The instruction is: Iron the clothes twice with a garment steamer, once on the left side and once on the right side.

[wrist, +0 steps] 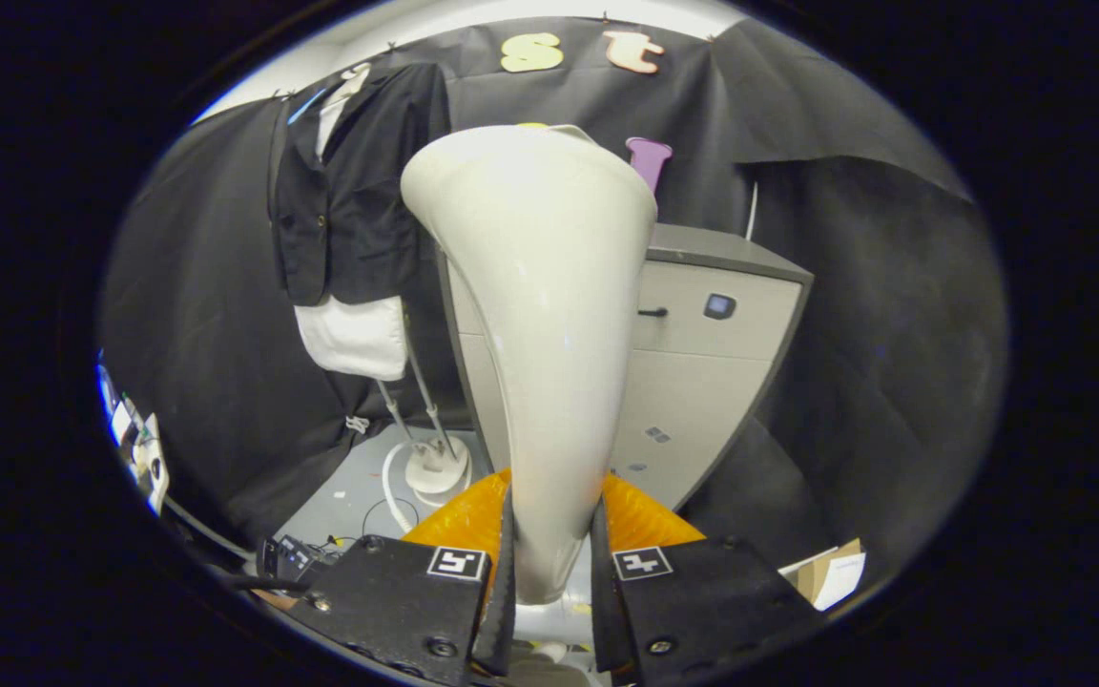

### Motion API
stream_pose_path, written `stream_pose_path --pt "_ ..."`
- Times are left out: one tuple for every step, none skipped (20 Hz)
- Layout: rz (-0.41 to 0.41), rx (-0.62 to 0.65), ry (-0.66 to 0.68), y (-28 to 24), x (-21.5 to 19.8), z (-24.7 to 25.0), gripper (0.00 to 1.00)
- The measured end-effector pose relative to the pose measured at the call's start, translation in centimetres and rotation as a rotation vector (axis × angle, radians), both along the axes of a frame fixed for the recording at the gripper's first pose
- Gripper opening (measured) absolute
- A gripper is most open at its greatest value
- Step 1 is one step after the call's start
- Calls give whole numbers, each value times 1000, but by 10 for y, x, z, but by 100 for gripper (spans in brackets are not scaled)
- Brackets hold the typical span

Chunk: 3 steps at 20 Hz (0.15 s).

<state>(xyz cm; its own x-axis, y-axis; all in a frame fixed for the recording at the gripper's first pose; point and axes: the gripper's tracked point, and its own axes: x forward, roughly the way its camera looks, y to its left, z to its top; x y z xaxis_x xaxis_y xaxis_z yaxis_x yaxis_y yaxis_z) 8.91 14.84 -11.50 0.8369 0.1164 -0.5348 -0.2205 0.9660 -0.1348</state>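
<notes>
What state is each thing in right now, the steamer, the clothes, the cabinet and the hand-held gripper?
Hand-held gripper: shut on the steamer handle.
Steamer: held upright between the fingers, clear of the clothes.
Black jacket: hanging on a stand, over a white shirt.
Cabinet: drawers closed.

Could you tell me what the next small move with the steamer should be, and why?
Probably carry the steamer head toward the black jacket. The gripper is shut on its handle, yet the jacket hangs beyond the fingers on its stand, apart from the head.
</notes>
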Motion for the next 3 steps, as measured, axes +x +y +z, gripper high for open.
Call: stream_pose_path --pt "-9 11 3 -5 -3 1 35" --pt "-15 23 8 -10 -7 2 35" --pt "-19 37 16 -13 -11 1 35"
